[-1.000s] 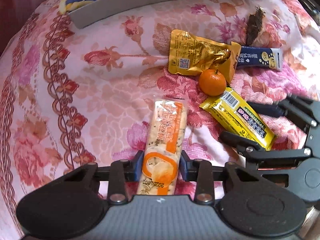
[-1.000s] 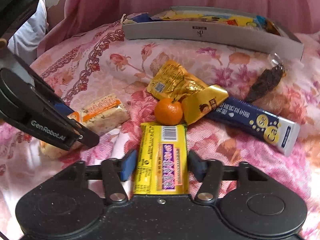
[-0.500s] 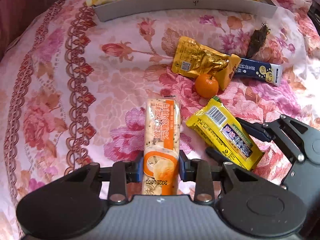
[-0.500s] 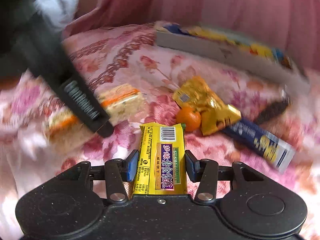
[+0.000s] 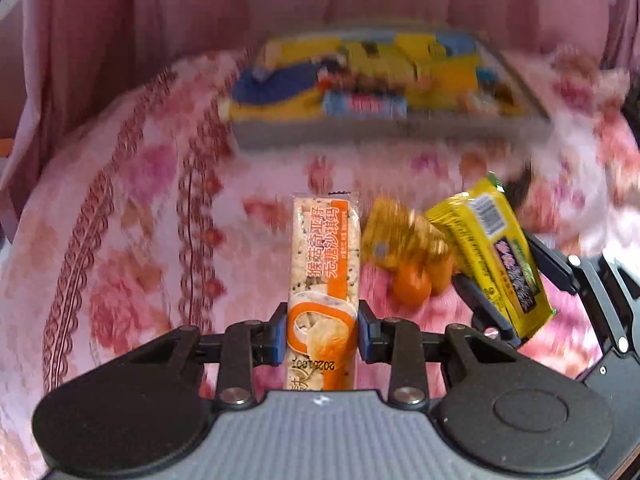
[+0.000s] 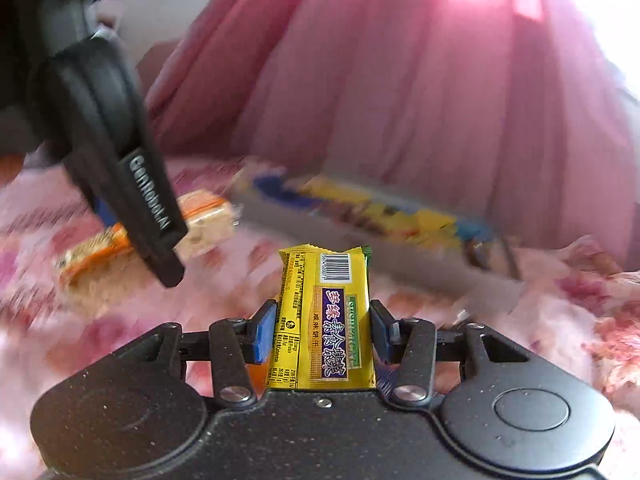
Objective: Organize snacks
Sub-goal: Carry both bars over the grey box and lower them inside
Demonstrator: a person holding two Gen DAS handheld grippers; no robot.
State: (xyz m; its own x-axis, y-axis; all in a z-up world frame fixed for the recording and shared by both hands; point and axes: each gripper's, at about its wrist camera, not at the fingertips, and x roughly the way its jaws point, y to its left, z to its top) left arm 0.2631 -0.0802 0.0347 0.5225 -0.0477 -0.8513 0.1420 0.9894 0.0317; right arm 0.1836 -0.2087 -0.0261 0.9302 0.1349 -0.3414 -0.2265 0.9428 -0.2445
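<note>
My left gripper is shut on an orange-and-white cracker bar, held up off the cloth and pointing at the grey tray. My right gripper is shut on a yellow snack bar, also lifted; that yellow snack bar shows at the right of the left wrist view. The cracker bar appears blurred at left in the right wrist view, behind the left gripper's black finger. A gold packet and a small orange lie on the cloth below.
The grey tray holds several blue and yellow snack packs and sits at the far side of the pink floral cloth. Pink curtains hang behind it. Both views are blurred by motion.
Both grippers have risen from the cloth with their bars and tilted up toward the tray. The gold packet and orange now lie lower, between the two bars.
</note>
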